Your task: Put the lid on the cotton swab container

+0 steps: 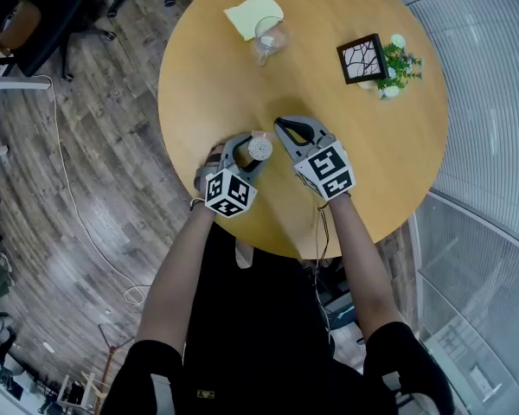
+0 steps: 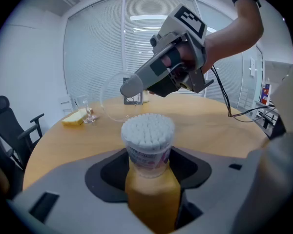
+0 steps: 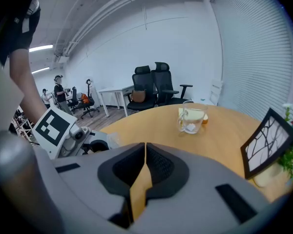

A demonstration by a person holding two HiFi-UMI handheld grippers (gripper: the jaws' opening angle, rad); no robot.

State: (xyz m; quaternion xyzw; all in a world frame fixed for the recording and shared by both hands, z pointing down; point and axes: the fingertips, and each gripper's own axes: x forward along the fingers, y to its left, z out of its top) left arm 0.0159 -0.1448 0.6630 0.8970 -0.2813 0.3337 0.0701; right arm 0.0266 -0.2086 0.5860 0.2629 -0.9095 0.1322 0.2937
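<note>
Risk: your left gripper (image 2: 149, 179) grips the cotton swab container (image 2: 149, 152). The right gripper (image 2: 129, 87), jaws shut on the clear lid (image 2: 112, 101) at container's 10 o'clock, could go in tilted & snag swabs (image 2: 147, 129), imo.

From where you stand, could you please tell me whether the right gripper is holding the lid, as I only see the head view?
Observer: Yes; the left gripper view shows the clear lid pinched at the tips of the right gripper.
Operator: Thank you. Is it over the container yet?
Observer: No; in that view it hangs beyond the cotton swab container, higher and to the left.
Operator: And is the container gripped?
Observer: Yes; the left gripper has its jaws closed on the container's sides, holding it upright.
</note>
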